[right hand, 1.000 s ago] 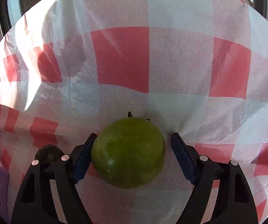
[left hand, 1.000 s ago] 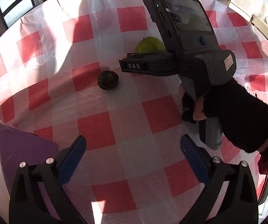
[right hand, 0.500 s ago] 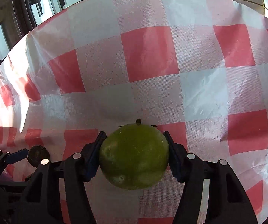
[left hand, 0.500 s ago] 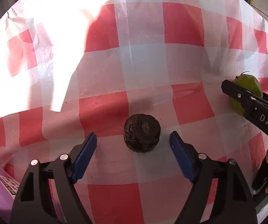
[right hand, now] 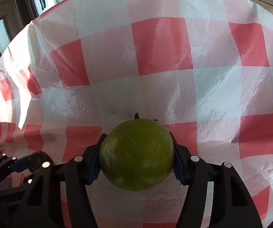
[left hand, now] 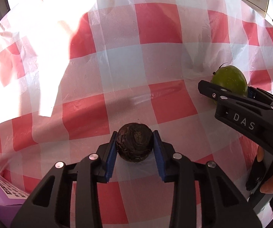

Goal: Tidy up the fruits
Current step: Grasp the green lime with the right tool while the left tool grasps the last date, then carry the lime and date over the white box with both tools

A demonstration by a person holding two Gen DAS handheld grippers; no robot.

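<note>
My left gripper (left hand: pixel 134 142) is shut on a small dark wrinkled fruit (left hand: pixel 134 145), its blue pads pressed against both sides. My right gripper (right hand: pixel 136 152) is shut on a round green fruit (right hand: pixel 136 153) with a short dark stem. In the left wrist view the green fruit (left hand: pixel 229 80) shows at the right, behind the right gripper's black finger (left hand: pixel 222 95). In the right wrist view the dark fruit (right hand: pixel 38 159) and the left gripper (right hand: pixel 20 164) show at the lower left. Both fruits are low over the red and white checked tablecloth (left hand: pixel 155 66).
A purple box with a printed label (left hand: pixel 1 193) sits at the lower left of the left wrist view. The person's gloved hand (left hand: pixel 269 186) holds the right gripper at the right edge. Bright sunlight falls on the cloth's far left. Windows and dark frames (right hand: pixel 22 9) stand beyond the table.
My left gripper closed in on the dark fruit and shut on it. My right gripper tightened fully on the green fruit, which it had just straddled a second ago.
</note>
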